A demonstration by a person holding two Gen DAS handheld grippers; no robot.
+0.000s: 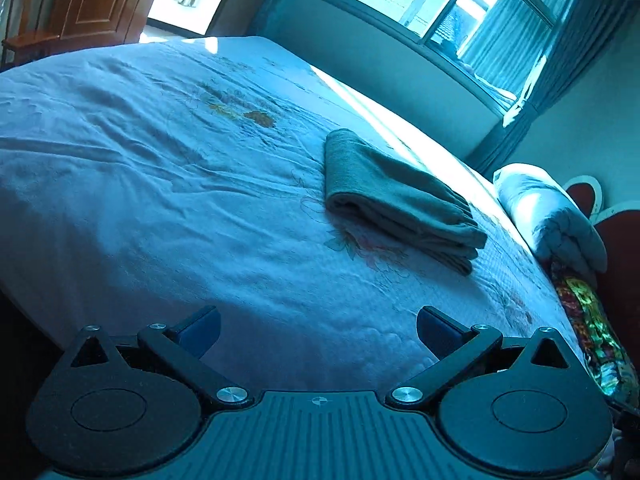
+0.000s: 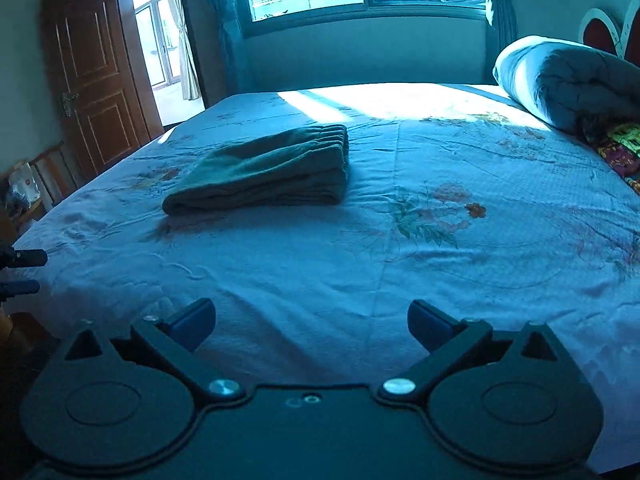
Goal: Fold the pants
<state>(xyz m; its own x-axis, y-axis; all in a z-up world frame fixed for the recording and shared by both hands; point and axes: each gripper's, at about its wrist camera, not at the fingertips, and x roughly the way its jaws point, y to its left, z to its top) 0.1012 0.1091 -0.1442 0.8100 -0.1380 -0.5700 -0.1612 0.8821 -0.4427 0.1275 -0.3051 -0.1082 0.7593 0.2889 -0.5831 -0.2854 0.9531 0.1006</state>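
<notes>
You are holding both the left gripper (image 1: 318, 330) and the right gripper (image 2: 311, 324) released and empty, well short of the folded pants (image 2: 264, 170) lying flat on the bed (image 2: 280, 264).

Nothing to read here, in either wrist view. No words, brand names, numbers or signs come through on any surface. The nearest thing to a mark is a small round crosshair symbol (image 1: 321, 401) moulded into the ribbed body of the left gripper, and it carries no letters. A white bag (image 2: 24, 186) at the left edge of the right wrist view bears a small reddish spot, too blurred to make out.
</notes>
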